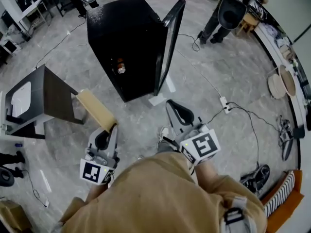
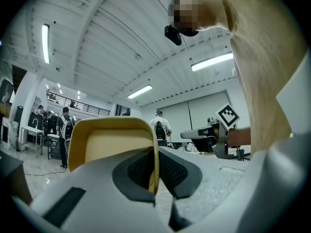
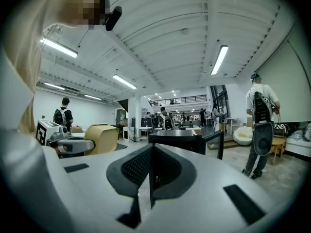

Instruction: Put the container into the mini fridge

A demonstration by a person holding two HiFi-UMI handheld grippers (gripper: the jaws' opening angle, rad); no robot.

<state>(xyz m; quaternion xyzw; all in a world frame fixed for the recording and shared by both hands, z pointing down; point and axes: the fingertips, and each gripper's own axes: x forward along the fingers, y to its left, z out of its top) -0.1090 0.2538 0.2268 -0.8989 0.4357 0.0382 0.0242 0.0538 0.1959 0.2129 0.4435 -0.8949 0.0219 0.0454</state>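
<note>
The tan container (image 1: 97, 109) is a shallow box, and my left gripper (image 1: 112, 127) is shut on its rim at the lower left of the head view. In the left gripper view the container's yellow wall (image 2: 112, 141) sits pinched between the dark pads (image 2: 141, 169). The black mini fridge (image 1: 124, 38) stands ahead on the floor with its door (image 1: 169, 45) swung open. My right gripper (image 1: 171, 105) is shut and empty, pointing toward the fridge. From the right gripper view, the container (image 3: 102, 138) appears at the left and the fridge (image 3: 182, 139) straight ahead.
A dark side table (image 1: 46, 97) stands left of the container. Cables and a power strip (image 1: 224, 104) trail over the floor on the right, near shoes (image 1: 256, 177). A person (image 1: 228, 11) stands beyond the fridge, and others (image 3: 262, 125) walk about the hall.
</note>
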